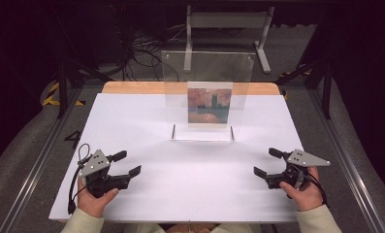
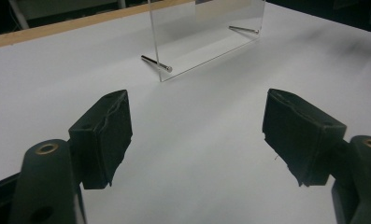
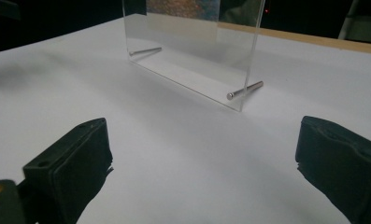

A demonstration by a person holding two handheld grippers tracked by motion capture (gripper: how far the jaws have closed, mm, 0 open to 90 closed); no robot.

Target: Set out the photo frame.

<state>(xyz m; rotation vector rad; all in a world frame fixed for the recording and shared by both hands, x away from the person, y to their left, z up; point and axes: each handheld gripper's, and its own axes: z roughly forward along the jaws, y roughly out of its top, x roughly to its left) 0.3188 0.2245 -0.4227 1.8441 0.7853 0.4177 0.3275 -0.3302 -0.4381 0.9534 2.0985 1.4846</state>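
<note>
Acrylic picture frame [image 1: 208,94] being stood upright at table [image 1: 132,121] centre toward far edge, left hand-held gripper [image 1: 129,163] being held near front-left, jaws apart, nothing clamped, right hand-held gripper [image 1: 268,162] being held near front-right, jaws apart, both well apart from frame.

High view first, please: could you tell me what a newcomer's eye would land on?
A clear acrylic picture frame stands upright at the middle of the white table, holding a small reddish painting print. The left gripper and right gripper sit open near the table's front corners, both apart from it.
</note>
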